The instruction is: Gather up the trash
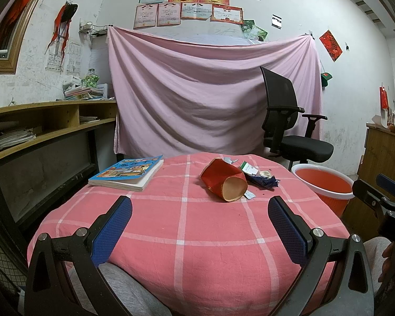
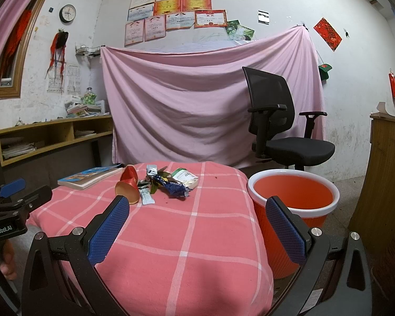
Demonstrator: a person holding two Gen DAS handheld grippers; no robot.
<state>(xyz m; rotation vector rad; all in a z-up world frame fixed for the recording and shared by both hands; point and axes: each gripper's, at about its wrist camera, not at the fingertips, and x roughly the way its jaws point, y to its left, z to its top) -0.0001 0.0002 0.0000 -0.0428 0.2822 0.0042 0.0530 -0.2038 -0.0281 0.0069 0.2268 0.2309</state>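
Note:
A crushed red paper cup lies on its side on the table's pink checked cloth. Behind it sits a small pile of wrappers, among them a dark blue crumpled one and a white-green packet. An orange bin with a white rim stands on the floor right of the table. My left gripper is open above the near part of the table, short of the cup. My right gripper is open too, near the table's right edge, with nothing between its fingers.
A blue picture book lies at the table's far left. A black office chair stands behind the bin before a pink sheet on the wall. Wooden shelves run along the left; a wooden cabinet stands at the right.

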